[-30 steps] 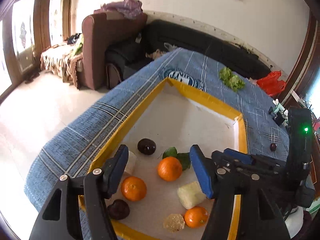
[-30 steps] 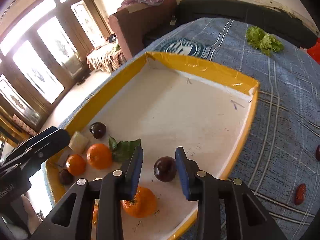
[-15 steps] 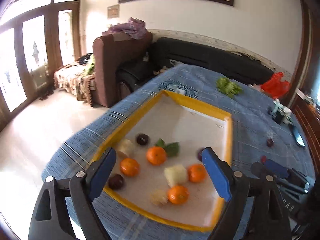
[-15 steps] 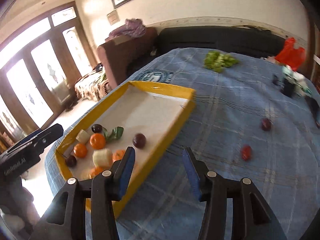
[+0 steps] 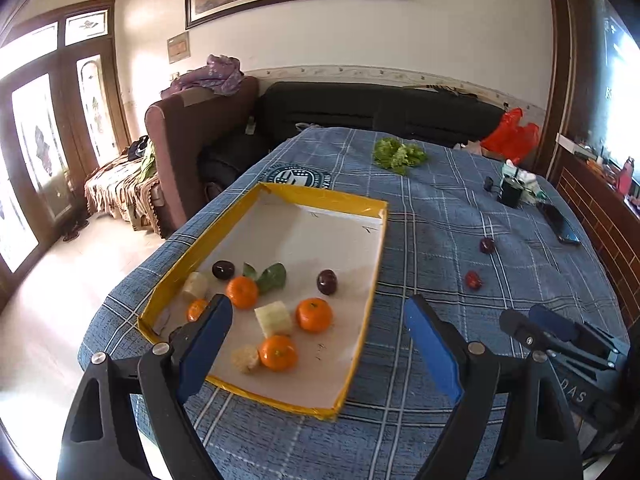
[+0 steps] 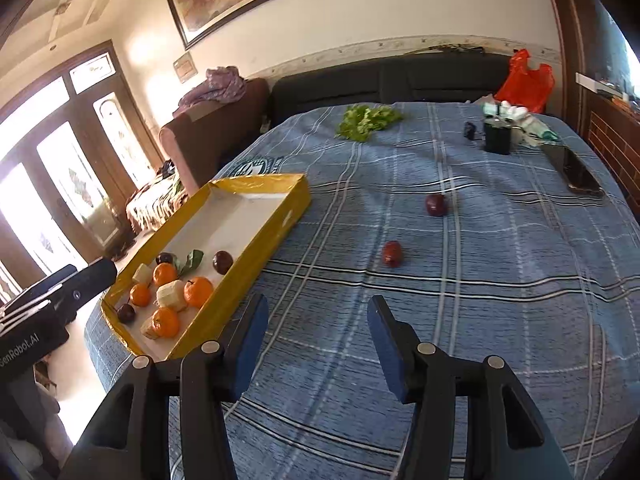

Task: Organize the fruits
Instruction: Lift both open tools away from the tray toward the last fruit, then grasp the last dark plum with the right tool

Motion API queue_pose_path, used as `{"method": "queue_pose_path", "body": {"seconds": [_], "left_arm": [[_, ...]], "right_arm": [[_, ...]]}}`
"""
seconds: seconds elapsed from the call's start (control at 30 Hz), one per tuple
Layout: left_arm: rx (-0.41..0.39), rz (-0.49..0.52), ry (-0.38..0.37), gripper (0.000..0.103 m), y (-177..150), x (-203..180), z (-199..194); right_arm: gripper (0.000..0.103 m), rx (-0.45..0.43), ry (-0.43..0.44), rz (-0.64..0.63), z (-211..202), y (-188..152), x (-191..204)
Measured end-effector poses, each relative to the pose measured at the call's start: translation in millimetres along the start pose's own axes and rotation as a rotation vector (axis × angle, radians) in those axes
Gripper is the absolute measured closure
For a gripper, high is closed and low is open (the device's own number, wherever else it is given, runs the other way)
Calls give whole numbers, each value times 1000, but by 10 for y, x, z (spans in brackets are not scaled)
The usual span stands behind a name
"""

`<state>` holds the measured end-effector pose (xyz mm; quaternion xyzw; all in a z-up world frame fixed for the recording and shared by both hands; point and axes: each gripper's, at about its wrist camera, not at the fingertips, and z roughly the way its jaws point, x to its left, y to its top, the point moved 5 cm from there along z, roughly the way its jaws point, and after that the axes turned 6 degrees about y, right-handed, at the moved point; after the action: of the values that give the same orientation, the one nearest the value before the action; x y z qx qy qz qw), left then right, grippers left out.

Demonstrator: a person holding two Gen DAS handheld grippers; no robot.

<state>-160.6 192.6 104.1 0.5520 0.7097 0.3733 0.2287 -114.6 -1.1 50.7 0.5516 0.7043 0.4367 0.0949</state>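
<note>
Yellow-rimmed tray (image 5: 362, 326) on the table (image 6: 480, 280) already holds oranges, dark plums and pale chunks. Two red fruits (image 6: 392, 253) remain out on the cloth. Left gripper (image 5: 318, 334) released wide; right gripper (image 6: 316, 330) has just been opening, jaws empty.

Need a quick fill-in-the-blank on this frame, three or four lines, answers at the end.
1. The tray with the yellow rim holds ____ oranges.
2. The number of small red fruits lying loose on the blue cloth outside the tray is ____.
3. The leafy greens lie on the ____, not in the tray.
4. Neither the left claw nor the right claw holds anything; both are ____.

Answers: four; two; cloth; open
</note>
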Motion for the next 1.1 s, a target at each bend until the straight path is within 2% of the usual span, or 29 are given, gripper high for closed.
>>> {"method": "queue_pose_path", "body": {"seconds": [0.33,0.53,0.7,0.9,1.1], "left_arm": [[16,22,-17,15,-35,-165,-22],[63,1,-65,15,-82,-183,71],[101,-2,-123,15,-142,-287,192],[136,35,-209,15,-223,-553,349],[177,81,-198,16,-268,-699,543]], "right_arm": [[43,-24,-22,30,-148,-16,-214],[43,-26,-53,48,-177,-16,-410],[43,-10,-126,57,-176,59,-730],[43,31,-159,90,73,377,-1132],[43,92,-133,159,510,585,-1328]]}}
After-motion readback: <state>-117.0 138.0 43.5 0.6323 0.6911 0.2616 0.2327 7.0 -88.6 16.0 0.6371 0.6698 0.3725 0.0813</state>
